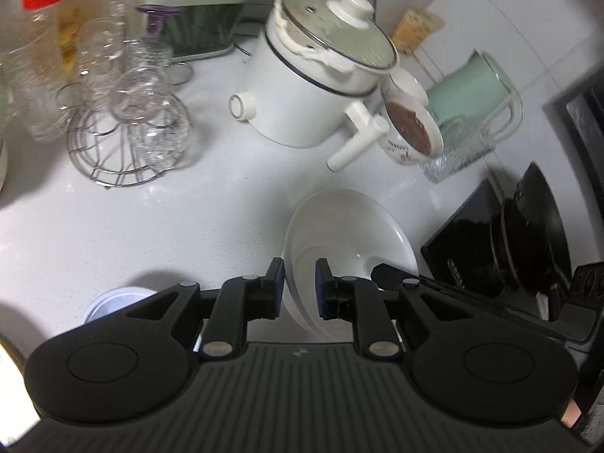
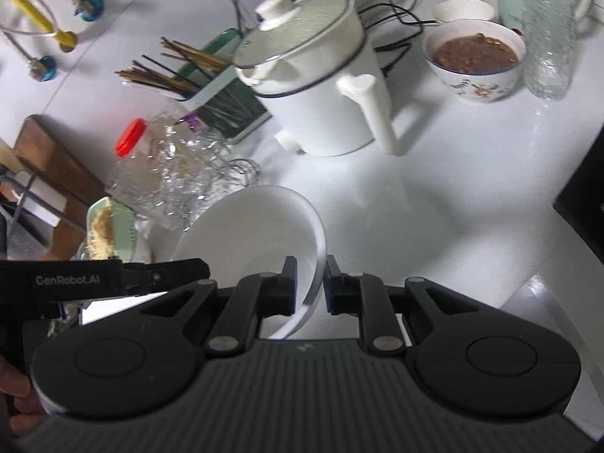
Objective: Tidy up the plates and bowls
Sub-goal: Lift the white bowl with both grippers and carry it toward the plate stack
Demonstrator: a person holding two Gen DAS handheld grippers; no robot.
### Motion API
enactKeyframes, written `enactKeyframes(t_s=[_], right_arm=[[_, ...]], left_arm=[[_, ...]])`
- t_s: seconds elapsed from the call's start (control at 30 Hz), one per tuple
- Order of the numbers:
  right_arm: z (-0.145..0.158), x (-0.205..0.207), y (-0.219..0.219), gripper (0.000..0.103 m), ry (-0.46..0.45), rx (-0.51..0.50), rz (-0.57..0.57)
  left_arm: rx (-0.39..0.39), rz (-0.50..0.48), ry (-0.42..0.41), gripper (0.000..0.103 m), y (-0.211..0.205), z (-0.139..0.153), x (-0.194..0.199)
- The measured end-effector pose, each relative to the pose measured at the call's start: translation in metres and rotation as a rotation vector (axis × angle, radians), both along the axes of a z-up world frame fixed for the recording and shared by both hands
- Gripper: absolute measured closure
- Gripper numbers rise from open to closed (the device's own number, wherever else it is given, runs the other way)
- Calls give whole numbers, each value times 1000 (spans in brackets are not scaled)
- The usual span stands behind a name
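A white bowl (image 1: pixel 347 234) hangs tilted above the white counter, held from both sides. My left gripper (image 1: pixel 300 275) is shut on its left rim, with the wall pinched between the blue pads. In the right wrist view the same bowl (image 2: pixel 249 230) has its right rim clamped by my right gripper (image 2: pixel 309 275). The left gripper's finger (image 2: pixel 170 270) reaches in at the bowl's far side. A small white and blue bowl (image 1: pixel 113 302) sits on the counter at lower left, half hidden by the gripper body.
A white electric pot (image 1: pixel 313 90) with a long handle stands behind the bowl. Right of it are a patterned bowl of brown food (image 2: pixel 473 53), a glass tumbler (image 2: pixel 547 41) and a mint kettle (image 1: pixel 472 90). A wire rack of glasses (image 1: pixel 132 113) is left, a black stove (image 1: pixel 490 245) right.
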State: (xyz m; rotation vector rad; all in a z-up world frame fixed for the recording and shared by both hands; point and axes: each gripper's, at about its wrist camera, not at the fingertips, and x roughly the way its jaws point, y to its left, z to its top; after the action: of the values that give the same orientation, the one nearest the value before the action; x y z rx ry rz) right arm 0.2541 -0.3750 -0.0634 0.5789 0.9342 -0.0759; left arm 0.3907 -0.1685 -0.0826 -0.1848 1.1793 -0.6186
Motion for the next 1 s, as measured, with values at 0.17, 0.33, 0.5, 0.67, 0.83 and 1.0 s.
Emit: enactKeyframes(t_s=[0.17,0.33,0.5,0.67,0.83,1.0], right_arm=[[8,10,6,85,-8,42,40],[12,23,24,85,-15,61,133],[8,34,50,85,-3,80,232],[1,43,73,85,34,105,288],[2,51,83,85,49,119,304],[-8,60,97,85,77,92,335]], left_arm=[[-45,55,-17,85,22,13,2],[-86,144,-60,84,55,22,-1],[-112,244,-21,85,95,15,-7],[-100,293,-1,85,118,9,-16],[-80,308,-13,85,128,7,-19],[-28,301,-36,85,129,0,-21]])
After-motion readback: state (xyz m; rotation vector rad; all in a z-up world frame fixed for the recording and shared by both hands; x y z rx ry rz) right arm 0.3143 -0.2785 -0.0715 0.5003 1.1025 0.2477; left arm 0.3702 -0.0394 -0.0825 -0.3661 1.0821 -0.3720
